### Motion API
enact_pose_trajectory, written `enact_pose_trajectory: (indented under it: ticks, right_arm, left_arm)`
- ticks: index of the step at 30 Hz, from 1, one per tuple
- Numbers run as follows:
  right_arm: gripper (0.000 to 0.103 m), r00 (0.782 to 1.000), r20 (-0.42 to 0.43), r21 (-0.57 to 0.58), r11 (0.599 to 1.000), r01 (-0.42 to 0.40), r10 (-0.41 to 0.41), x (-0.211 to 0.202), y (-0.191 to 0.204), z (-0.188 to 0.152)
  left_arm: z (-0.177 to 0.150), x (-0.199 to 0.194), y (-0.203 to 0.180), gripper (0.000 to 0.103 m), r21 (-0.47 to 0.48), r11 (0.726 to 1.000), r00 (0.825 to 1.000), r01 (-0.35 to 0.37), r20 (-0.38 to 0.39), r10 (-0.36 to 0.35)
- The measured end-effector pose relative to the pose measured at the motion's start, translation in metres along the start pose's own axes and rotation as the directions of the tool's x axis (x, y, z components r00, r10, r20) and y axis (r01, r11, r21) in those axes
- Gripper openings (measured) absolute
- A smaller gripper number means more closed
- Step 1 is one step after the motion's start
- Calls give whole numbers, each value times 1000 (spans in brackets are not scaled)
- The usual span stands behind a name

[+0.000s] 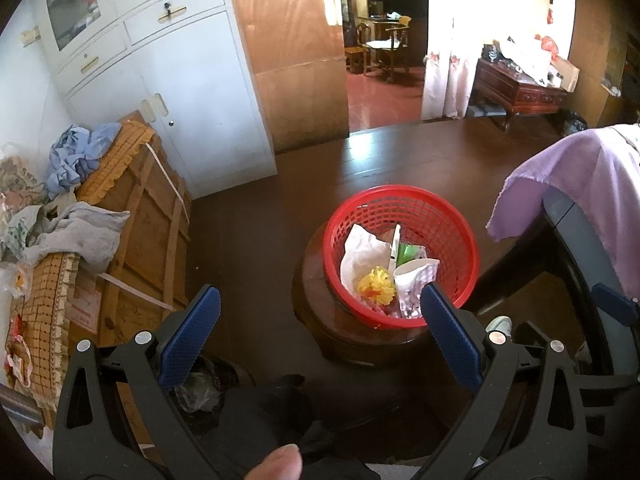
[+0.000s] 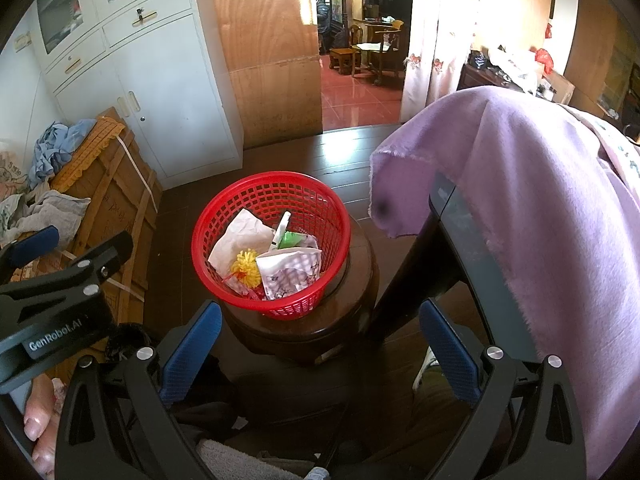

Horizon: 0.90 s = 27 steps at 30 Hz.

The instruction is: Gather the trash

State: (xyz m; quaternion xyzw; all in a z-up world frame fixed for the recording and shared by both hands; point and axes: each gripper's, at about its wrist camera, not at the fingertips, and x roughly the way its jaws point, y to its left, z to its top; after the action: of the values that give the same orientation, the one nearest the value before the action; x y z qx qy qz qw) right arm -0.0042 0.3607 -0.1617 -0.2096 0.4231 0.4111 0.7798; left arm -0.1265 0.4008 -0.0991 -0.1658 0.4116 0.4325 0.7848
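Both grippers' jaws stand wide apart with nothing between them, above a red basket of trash.

Left gripper (image 1: 320, 312) and right gripper (image 2: 320, 320) each show two blue, finely textured pads on black frames, touching nothing. Ahead sits the red basket (image 2: 224, 216), round plastic lattice, resting on a dark, glossy round wooden stool (image 2: 360, 276). Inside lie crumpled white paper (image 2: 240, 232), a yellow pompom (image 2: 248, 268), a patterned paper wrapper (image 2: 292, 272), a green scrap (image 2: 292, 240) and a white stick (image 2: 280, 228); what lies under them is hidden. A fuzzy lilac cloth (image 2: 520, 184) drapes over a dark piece of furniture at the right, covering most of it. At the left stands a wooden crate (image 1: 148, 240) heaped with fabric, cut off by the edge. A thumb tip (image 1: 280, 462) shows at the bottom of the left view.
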Motion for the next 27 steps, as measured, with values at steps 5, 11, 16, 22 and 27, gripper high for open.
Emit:
enact_pose_trajectory:
  ticks: [5,11,16,22,27]
  right_arm:
    - [97,1000,-1,0,1000,-4,4,0,-2,-2]
    - [97,1000,0,3,1000,-6,6,0,1,-3]
    - [97,1000,2,4,1000,-8,8,-1,0,-4]
    - [97,1000,1,6,1000,-8,8,-1,-1,-4]
    - [97,1000,6,6,1000,-7,7,-5,0,-4]
  left_arm:
    - [2,1,3,96,-1,1000,1000,4,-3,-4]
    - [2,1,3,96,-3,1000,1000,4,-3,-4]
    - [3,1,0,96,6,1000,1000,4,2,-4]
    - [3,0,1,96,7,1000,1000,3,3,-3]
    - [3,0,0,96,11,1000,1000,6,7,-6]
